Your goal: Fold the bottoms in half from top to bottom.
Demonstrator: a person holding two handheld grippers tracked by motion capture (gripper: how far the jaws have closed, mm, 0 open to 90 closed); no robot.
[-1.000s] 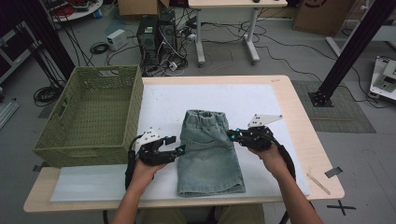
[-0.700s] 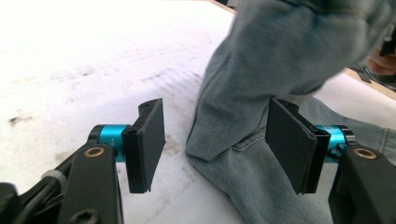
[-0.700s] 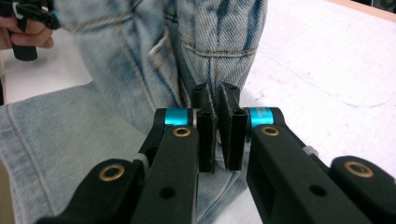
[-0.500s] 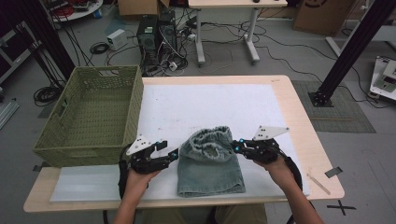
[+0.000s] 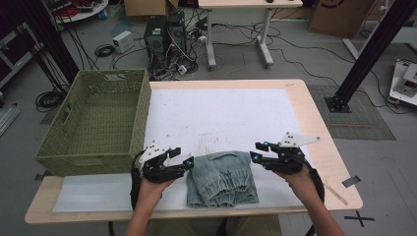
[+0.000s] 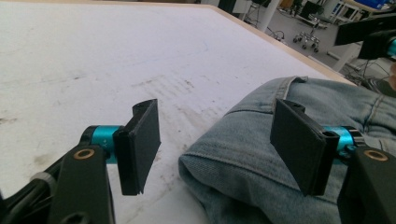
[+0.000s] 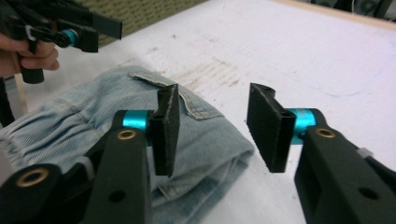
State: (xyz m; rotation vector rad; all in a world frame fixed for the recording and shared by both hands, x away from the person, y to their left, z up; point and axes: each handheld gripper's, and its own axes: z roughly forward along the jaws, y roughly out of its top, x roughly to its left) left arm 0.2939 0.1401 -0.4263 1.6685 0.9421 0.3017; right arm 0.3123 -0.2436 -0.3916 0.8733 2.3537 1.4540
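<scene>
At the bottom of the high view, two forearms come up into the frame, each hand holding a gripper just above the table's near edge. Between them, at lower centre, lie the folded denim shorts [image 5: 222, 178]: pale blue, washed denim, doubled over so that the gathered elastic waistband sits on top near the front, with a belt loop along the far fold. The cloth is bunched and slightly rumpled, not flat.

The left gripper [image 5: 188, 163] sits just beside the shorts' left edge. In the left gripper view its jaws stand spread, and the folded hem of the denim [image 6: 243, 158] lies between them and under the right-hand jaw, with no pad pressing on it; its jaws have just been opening a little further. The right gripper [image 5: 254, 156] is near the shorts' upper right corner. In the right gripper view its jaws are apart and have just been opening, the denim [image 7: 205, 140] lying below and behind the left-hand jaw, not pinched.

Beyond the shorts stretches the white mat [image 5: 216, 115], faintly scuffed, on the wooden table [image 5: 314, 118]. At the left of the frame stands a green woven basket [image 5: 142, 113].
</scene>
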